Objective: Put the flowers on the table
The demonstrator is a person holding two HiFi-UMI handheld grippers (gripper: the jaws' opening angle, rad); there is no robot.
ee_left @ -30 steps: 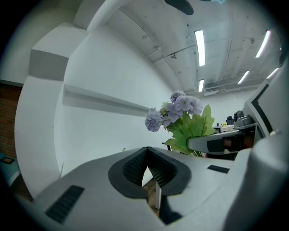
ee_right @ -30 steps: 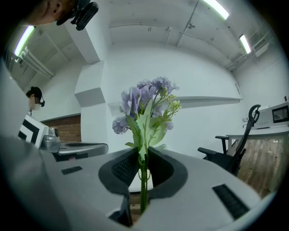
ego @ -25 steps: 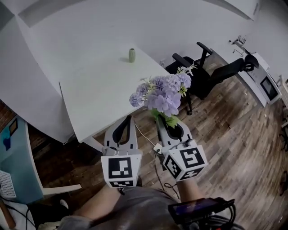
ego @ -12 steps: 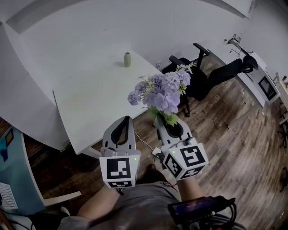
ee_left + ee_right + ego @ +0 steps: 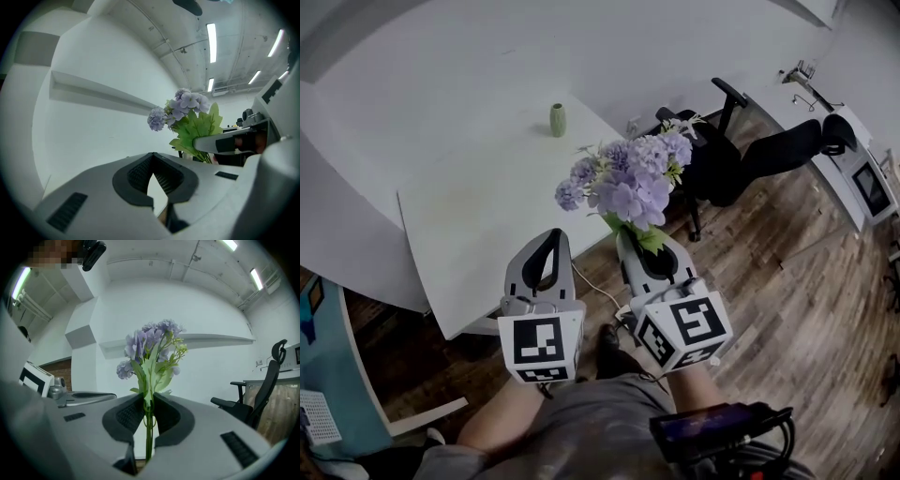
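Note:
A bunch of purple flowers (image 5: 628,183) with green leaves stands upright in my right gripper (image 5: 630,242), which is shut on the stems. In the right gripper view the stems (image 5: 148,427) run down between the two pads and the blooms (image 5: 150,341) rise above them. The bunch hangs over the near right edge of the white table (image 5: 487,206). My left gripper (image 5: 553,236) is beside it on the left, shut with nothing in it (image 5: 153,157). The left gripper view shows the flowers (image 5: 187,105) off to its right.
A small green vase (image 5: 557,119) stands at the table's far edge. A black office chair (image 5: 741,155) is on the wooden floor to the right, with a desk holding equipment (image 5: 862,178) beyond it. A blue cabinet (image 5: 319,356) stands at the left.
Both grippers and the flowers have shifted a little forward and left, closer over the table. The right gripper's hold on the stems is unchanged.

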